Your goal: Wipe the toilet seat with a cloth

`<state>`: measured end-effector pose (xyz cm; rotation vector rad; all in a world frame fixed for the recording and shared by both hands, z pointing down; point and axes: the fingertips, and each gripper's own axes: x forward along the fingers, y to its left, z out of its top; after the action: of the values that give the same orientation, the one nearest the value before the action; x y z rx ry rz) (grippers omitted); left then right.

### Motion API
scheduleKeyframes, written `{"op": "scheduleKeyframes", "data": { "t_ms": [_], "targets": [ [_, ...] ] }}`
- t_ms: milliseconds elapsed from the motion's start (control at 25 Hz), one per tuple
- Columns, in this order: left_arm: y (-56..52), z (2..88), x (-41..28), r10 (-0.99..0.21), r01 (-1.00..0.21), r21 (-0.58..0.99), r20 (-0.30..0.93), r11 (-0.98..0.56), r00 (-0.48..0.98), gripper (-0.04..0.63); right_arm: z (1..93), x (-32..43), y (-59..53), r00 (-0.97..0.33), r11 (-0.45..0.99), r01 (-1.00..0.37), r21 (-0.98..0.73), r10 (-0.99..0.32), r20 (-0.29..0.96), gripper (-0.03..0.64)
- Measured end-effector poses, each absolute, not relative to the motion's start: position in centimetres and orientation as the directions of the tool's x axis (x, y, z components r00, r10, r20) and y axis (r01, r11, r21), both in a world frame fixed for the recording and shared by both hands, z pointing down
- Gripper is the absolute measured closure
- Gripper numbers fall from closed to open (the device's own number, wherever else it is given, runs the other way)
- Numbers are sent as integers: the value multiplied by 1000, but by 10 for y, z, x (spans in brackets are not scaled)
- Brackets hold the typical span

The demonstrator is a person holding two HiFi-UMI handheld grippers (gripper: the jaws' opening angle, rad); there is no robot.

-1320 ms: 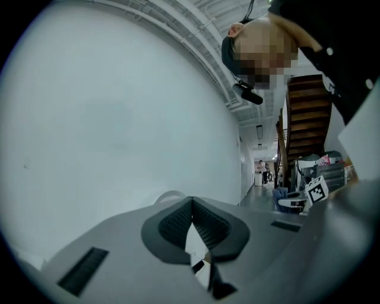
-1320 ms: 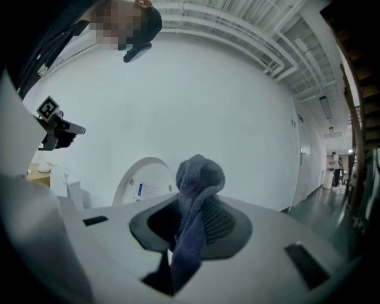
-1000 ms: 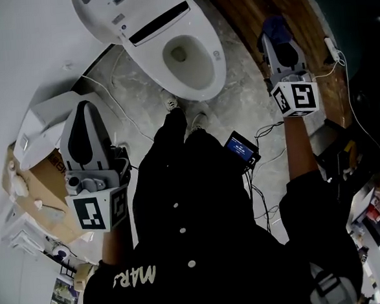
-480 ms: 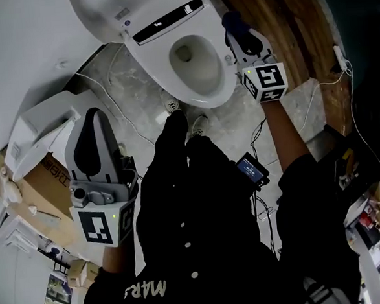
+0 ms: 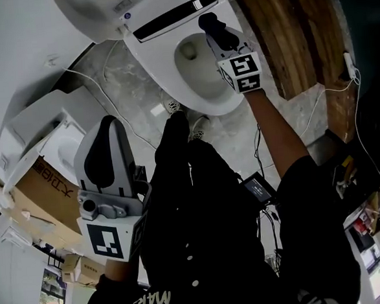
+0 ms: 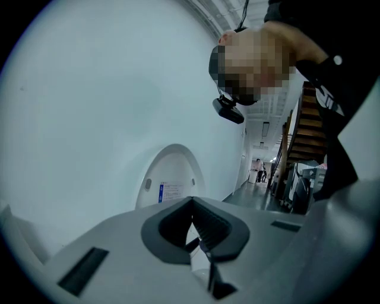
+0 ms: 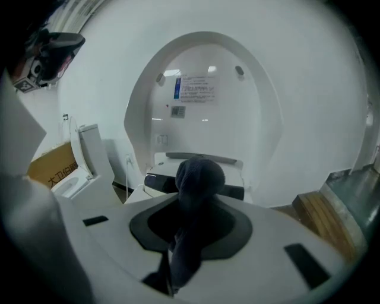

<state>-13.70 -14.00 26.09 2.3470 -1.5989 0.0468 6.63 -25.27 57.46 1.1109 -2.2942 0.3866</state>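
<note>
Right hand-held gripper point(image 5: 211, 27) is clamped on the cloth point(image 7: 199, 178), a dark, bunched-up wad. It hovers over the toilet seat point(image 5: 220, 95) at the bowl's right rim; contact is hard to call. Left hand-held gripper point(image 5: 107, 124) closed, empty, well apart.

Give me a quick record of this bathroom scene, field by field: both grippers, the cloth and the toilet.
left gripper: shut, empty, off to the left of the toilet
right gripper: shut on the cloth, over the right side of the toilet
cloth: dark, bunched between the jaws
toilet: white, lid raised
contact: cannot tell whether the cloth touches the toilet
</note>
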Motion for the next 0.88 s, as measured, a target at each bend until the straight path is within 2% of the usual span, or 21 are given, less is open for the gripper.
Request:
{"op": "scheduleKeyframes", "data": {
  "t_ms": [640, 880],
  "targets": [
    [-125, 335, -160, -900, -931, 273, 295, -241, 320, 588, 694, 18, -258, -520, 660, -747, -77, -508, 687, 531],
    [-122, 352, -167, -897, -933, 285, 318, -218, 307, 588, 712, 7, -258, -511, 669, -741, -56, -507, 694, 532]
  ]
}}
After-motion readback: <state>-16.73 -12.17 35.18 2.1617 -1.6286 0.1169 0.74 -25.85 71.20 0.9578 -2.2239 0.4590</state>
